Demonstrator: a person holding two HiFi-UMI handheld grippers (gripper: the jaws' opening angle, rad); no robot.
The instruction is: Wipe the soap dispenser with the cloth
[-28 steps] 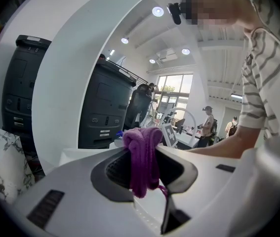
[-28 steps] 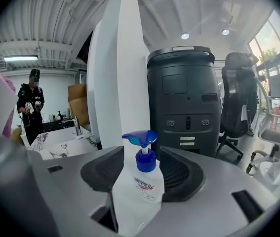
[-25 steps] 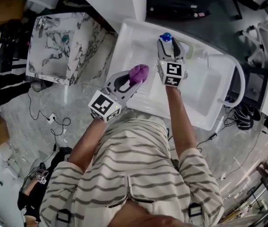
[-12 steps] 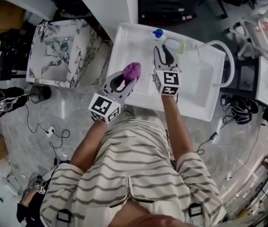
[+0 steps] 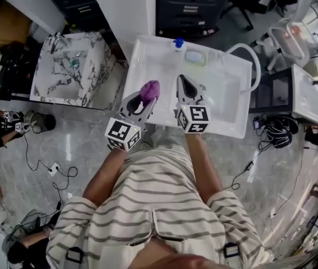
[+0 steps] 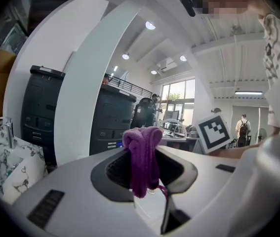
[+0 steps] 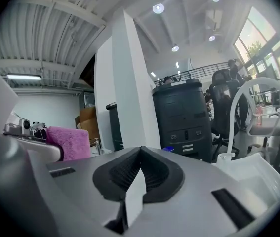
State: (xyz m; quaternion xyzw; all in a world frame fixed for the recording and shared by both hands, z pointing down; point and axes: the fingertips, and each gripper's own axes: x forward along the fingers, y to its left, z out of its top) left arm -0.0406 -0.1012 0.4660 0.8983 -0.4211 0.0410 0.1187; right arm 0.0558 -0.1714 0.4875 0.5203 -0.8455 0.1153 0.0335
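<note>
- Soap dispenser (image 5: pixel 178 42) stands ahead at the sink's (image 5: pixel 136 63) far rim, nearer my right tongs (image 5: pixel 182 83), just closed on nothing.
- My left tongs (image 5: pixel 146 100) clench the cloth (image 5: pixel 150 88).

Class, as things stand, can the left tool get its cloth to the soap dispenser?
Probably yes: the left tool holds the cloth; only bare sink separates it from the soap dispenser.

Items counted: two tongs, namely left tongs (image 5: pixel 147 100) and right tongs (image 5: pixel 180 79); one purple cloth (image 5: pixel 150 88); one soap dispenser (image 5: pixel 178 43); two sinks, being one white sink (image 5: pixel 226 97) and one marbled sink (image 5: pixel 94 66).
</note>
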